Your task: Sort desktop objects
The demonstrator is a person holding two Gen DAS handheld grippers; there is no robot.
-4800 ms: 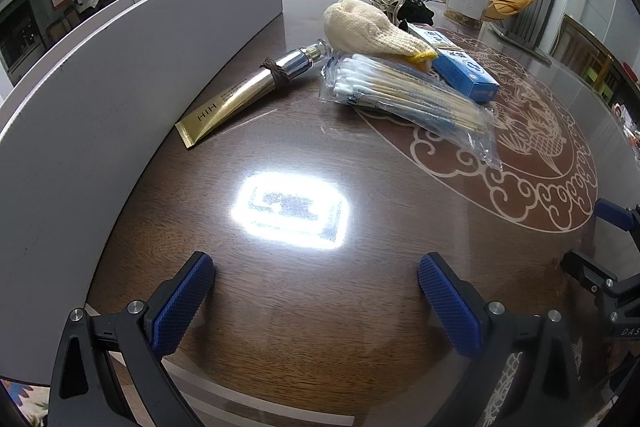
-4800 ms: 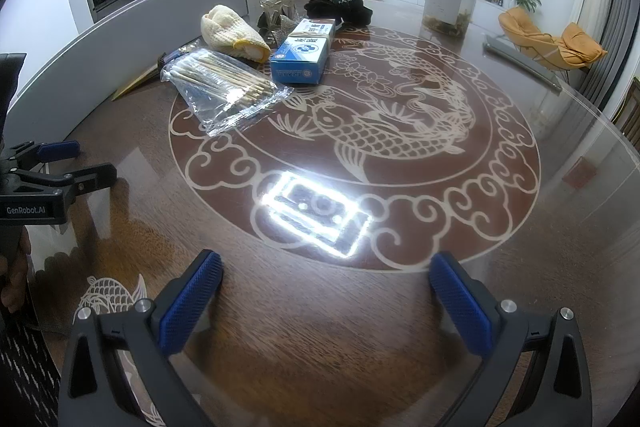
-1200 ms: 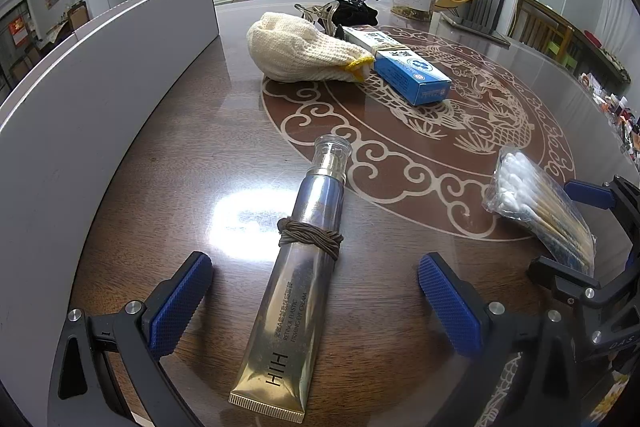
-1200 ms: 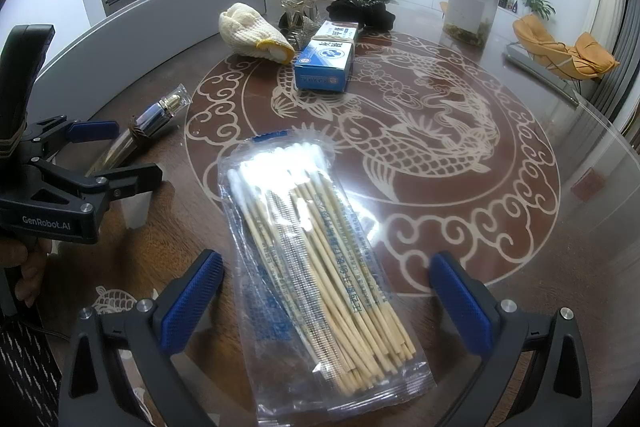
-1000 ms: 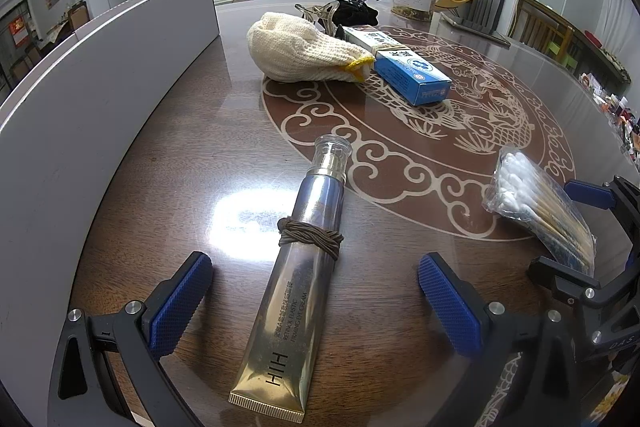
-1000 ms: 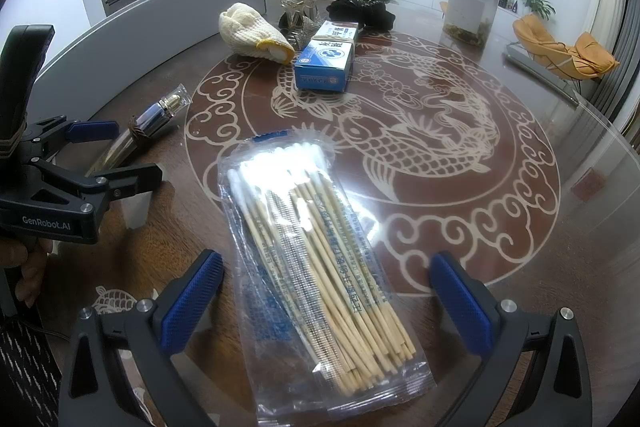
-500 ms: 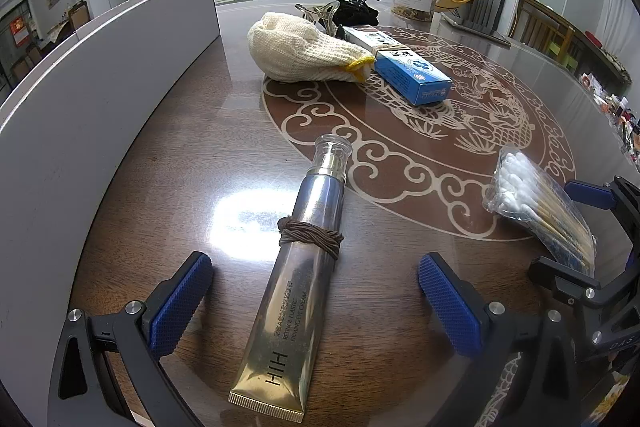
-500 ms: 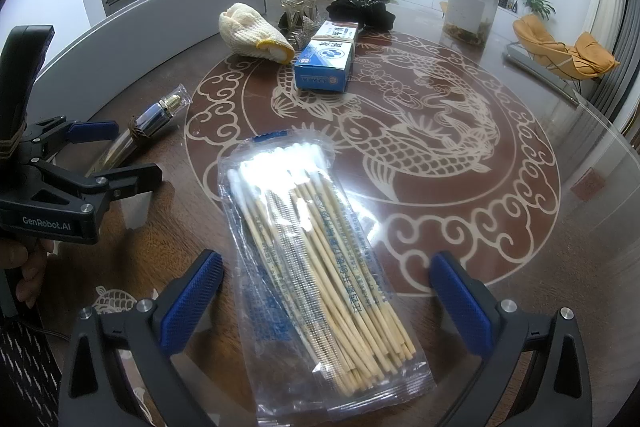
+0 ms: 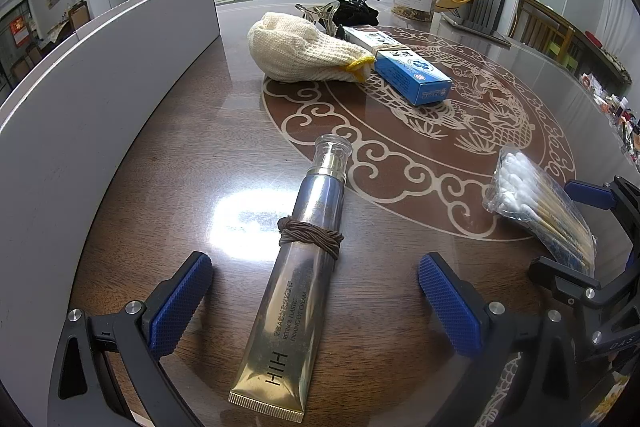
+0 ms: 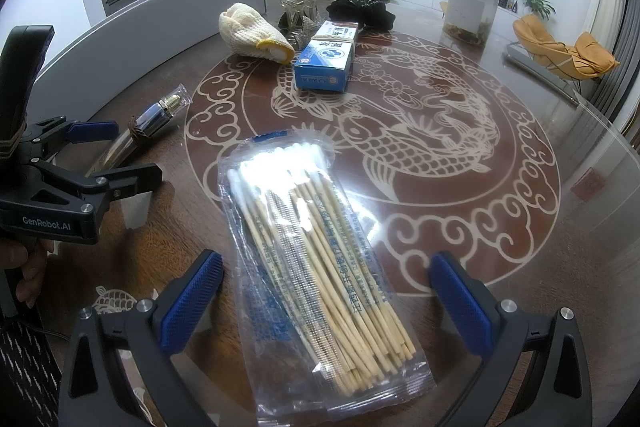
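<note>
A gold and silver cream tube point(image 9: 308, 239) with a brown hair tie around it lies on the table between the fingers of my left gripper point(image 9: 314, 303), which is open and not touching it. A clear bag of cotton swabs point(image 10: 312, 251) lies between the fingers of my right gripper point(image 10: 326, 303), also open. The right wrist view shows the left gripper point(image 10: 120, 151) at the left, straddling the tube point(image 10: 156, 119). In the left wrist view the swab bag point(image 9: 540, 203) sits at the right with the right gripper point(image 9: 568, 231) around it.
Farther back on the dark round table point(image 9: 200, 147) lie a cream knitted glove point(image 9: 304, 55), a blue box point(image 9: 412, 75), a metal clip point(image 9: 320, 15) and a black bundle point(image 9: 356, 13). A grey curved partition point(image 9: 80, 99) runs along the left. A clear jar point(image 10: 472, 11) stands at the far edge.
Since 4.8 s ago the tube and the swab bag have come from the far cluster to the near side, one in front of each gripper. Over the last second nothing moved.
</note>
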